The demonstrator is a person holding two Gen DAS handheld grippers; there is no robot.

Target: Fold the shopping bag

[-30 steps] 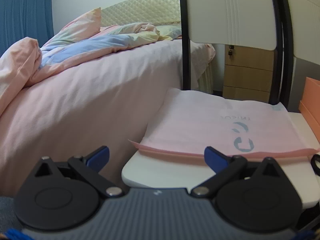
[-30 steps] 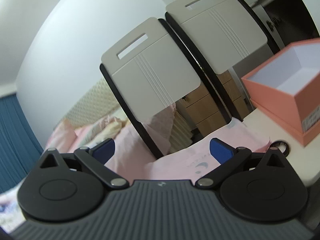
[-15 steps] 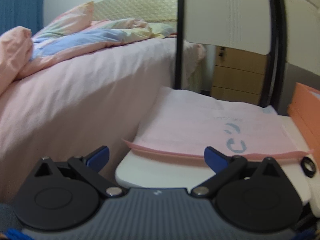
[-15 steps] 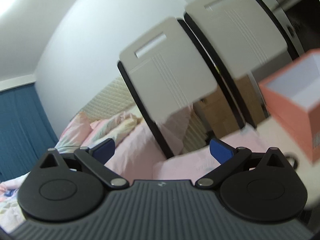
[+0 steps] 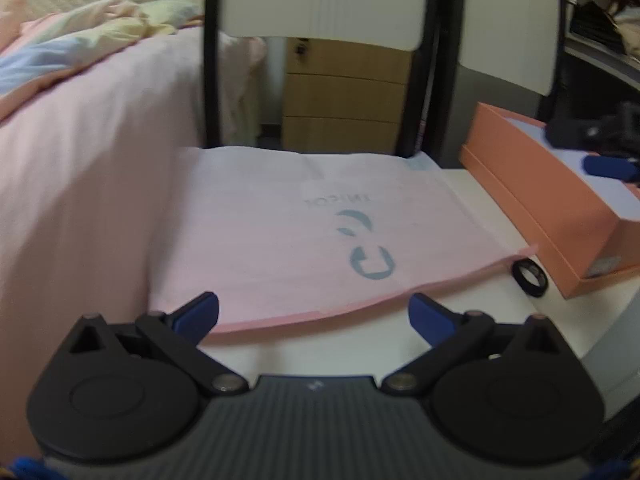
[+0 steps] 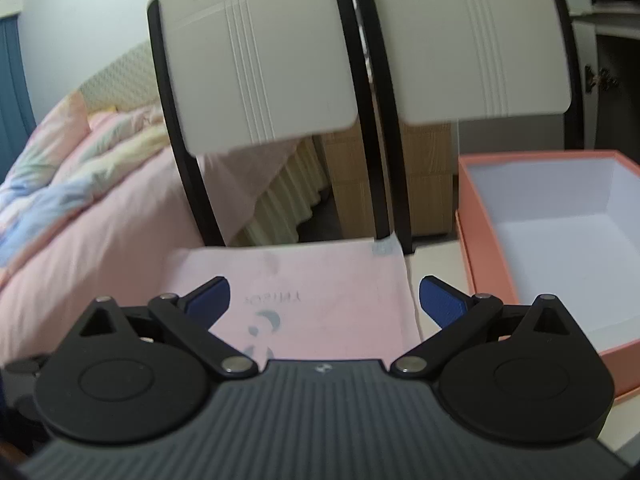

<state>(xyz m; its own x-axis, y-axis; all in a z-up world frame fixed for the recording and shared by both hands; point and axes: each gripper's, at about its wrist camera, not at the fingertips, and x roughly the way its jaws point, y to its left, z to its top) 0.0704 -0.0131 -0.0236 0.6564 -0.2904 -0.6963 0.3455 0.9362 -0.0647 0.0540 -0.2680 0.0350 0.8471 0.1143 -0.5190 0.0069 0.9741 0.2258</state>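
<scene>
The orange box [image 6: 540,240] at the right of the right wrist frame is open on top, and its white inside shows nothing in it; in the left wrist view it sits at the right edge of the frame, on the white table [image 5: 360,344]. The pink shopping bag [image 5: 304,240] lies flat on this table in the middle of the frame, with a blue-grey logo on its top face, and its left side reaches the table edge beside the bed [image 5: 80,160]. A small black ring [image 5: 530,277] rests on the table between the right corner of the bag and the box, near both. The left gripper [image 5: 314,312] is spread wide and holds nothing, its blue tips just at the near edge of the bag. The right gripper [image 6: 324,296] is also spread wide and empty, above the bag. Behind the table, two white chair backs [image 6: 260,60] with black frames fill the upper frame and hide part of the wooden drawers [image 5: 344,96]
</scene>
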